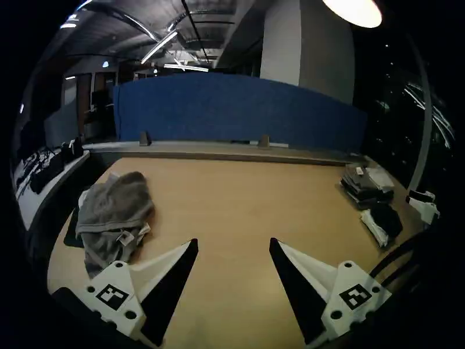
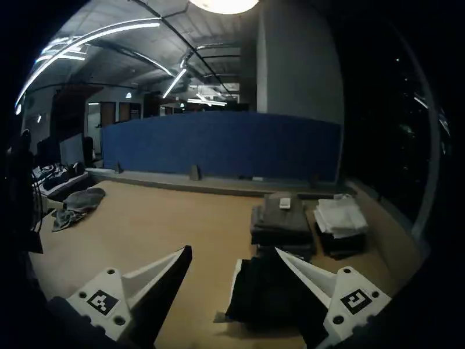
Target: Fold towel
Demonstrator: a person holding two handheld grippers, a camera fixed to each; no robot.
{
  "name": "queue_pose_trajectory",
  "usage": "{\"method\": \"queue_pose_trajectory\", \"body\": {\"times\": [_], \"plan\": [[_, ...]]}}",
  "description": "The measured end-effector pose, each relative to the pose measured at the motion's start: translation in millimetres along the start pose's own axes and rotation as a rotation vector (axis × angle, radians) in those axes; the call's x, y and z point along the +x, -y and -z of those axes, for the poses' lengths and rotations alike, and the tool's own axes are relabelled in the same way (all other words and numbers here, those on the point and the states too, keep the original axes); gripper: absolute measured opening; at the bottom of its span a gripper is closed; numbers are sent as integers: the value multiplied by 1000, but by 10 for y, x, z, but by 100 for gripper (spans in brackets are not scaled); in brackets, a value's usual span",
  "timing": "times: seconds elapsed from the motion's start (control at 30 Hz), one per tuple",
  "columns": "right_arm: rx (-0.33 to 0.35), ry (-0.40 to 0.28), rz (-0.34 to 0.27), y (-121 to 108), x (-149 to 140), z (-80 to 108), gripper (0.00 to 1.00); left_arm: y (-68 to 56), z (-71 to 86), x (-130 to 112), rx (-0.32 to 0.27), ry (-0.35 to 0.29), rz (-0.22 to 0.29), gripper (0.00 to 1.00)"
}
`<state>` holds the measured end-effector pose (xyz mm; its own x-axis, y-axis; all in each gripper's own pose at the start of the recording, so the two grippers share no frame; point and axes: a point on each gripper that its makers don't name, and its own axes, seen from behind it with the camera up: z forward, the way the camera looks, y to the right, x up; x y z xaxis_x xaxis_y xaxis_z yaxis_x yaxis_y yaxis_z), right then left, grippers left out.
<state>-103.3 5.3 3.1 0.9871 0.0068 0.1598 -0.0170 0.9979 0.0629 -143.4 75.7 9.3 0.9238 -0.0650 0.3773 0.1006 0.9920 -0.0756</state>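
Heaped at the left of the desk [image 1: 244,198], the crumpled grey towel [image 1: 116,212] looks soft, light and limp, so I'd pinch a loose corner on its near edge; the left gripper [image 1: 232,239] and right gripper [image 2: 232,248] both have their jaws wide, gripping nothing.

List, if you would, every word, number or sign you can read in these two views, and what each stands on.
No words or numbers can be read.
On the left claw and right claw, black-and-white square markers: coded patterns, no letters.
On the crumpled grey towel, a small white tag: too small to read.
On the folded dark grey towel stack, a white label: too blurred to read.
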Motion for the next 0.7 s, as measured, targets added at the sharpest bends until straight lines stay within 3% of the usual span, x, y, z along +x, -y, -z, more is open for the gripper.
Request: {"method": "queue_pose_trajectory", "body": {"times": [0.17, 0.3, 0.5, 0.7], "plan": [[-56, -132, -20, -54, 296, 79, 100, 5, 179, 377, 18, -169, 3, 91], [-79, -172, -60, -77, 398, 133, 100, 14, 326, 599, 33, -269, 9, 91], [-90, -179, -75, -60, 424, 169, 100, 48, 408, 674, 40, -310, 19, 91], [-91, -177, -79, -10, 433, 190, 100, 0, 415, 626, 38, -314, -21, 91]]}}
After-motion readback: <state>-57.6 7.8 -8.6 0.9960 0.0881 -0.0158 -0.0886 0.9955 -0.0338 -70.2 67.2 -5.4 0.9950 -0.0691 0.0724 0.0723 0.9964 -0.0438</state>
